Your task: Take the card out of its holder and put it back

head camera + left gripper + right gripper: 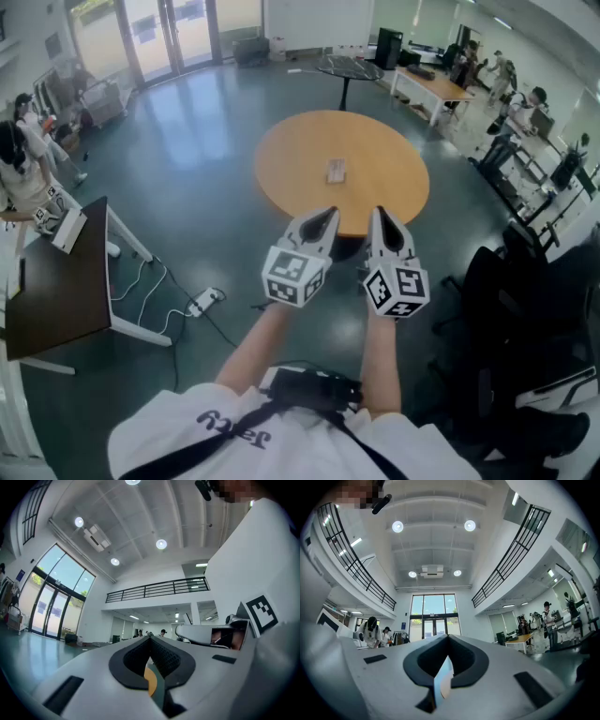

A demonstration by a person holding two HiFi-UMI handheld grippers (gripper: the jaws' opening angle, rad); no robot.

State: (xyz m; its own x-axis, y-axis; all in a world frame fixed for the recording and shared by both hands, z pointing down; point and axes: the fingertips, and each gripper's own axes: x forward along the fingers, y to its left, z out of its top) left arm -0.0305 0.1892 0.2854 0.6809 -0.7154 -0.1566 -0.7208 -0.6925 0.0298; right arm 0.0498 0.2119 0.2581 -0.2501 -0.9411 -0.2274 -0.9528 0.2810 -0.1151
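Standing back from table (291, 155), both arms raised in front of me. Jaws of my left gripper (329, 214) pressed together, nothing between. Jaws of my right gripper (377, 212) likewise closed, empty. Card holder (336, 171) lies flat near middle of table, ahead of both tips, well apart from them. Its long side runs away from me. Too small to tell card from holder. Holder sits almost straight beyond left tip, so I judge left nearer; right would need to angle inward.
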